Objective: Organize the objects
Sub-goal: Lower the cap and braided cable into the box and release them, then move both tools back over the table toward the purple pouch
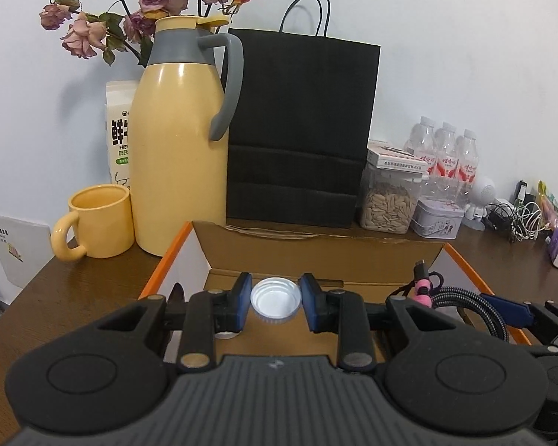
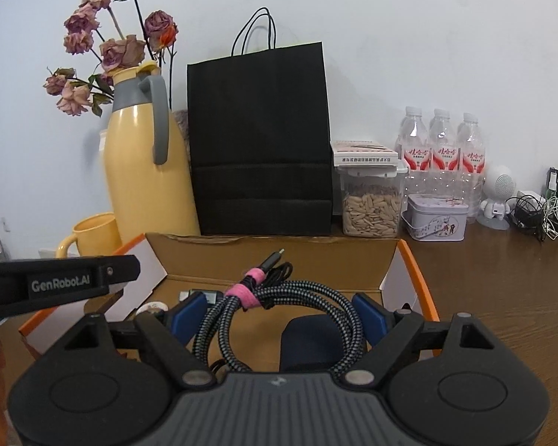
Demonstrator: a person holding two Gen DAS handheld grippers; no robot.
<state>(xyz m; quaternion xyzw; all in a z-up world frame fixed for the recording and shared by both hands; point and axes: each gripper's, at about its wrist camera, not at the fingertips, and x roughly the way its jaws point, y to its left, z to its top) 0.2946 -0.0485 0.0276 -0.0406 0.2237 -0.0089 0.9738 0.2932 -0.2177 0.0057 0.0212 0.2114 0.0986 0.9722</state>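
The open cardboard box (image 1: 316,256) with orange edges sits at the middle of the wooden desk (image 1: 74,282), and both held things hang over it, so the sorting looks well under way but not finished

The left gripper (image 1: 275,303) pinches a small white bottle cap (image 1: 275,299) between its blue pads, open side up, the jaws drawn in close on its rim. It hovers above the box's near part. Below it another small round white thing shows in the box, partly hidden by the gripper

The right gripper (image 2: 279,312) has its jaws spread wide around a coiled braided cable (image 2: 290,316) tied with a pink strap (image 2: 243,290). The coil fills the gap from pad to pad, so I judge it held, though the contact itself is hard to see. Its plug end points toward the back flap of the box. Inside the box below, a roll of tape and a small dark item show in part, so some things seem already put away

What is left, as I judge it: lower and let go of the cap and the cable

Behind the box stand a yellow jug (image 1: 178,148), a yellow mug (image 1: 100,223), a black paper bag (image 1: 297,130), a jar of seeds (image 2: 370,208), a small tin (image 2: 435,219), water bottles (image 2: 441,148), and a tangle of chargers (image 2: 539,212) at the far right; whether those are also to be sorted cannot be told
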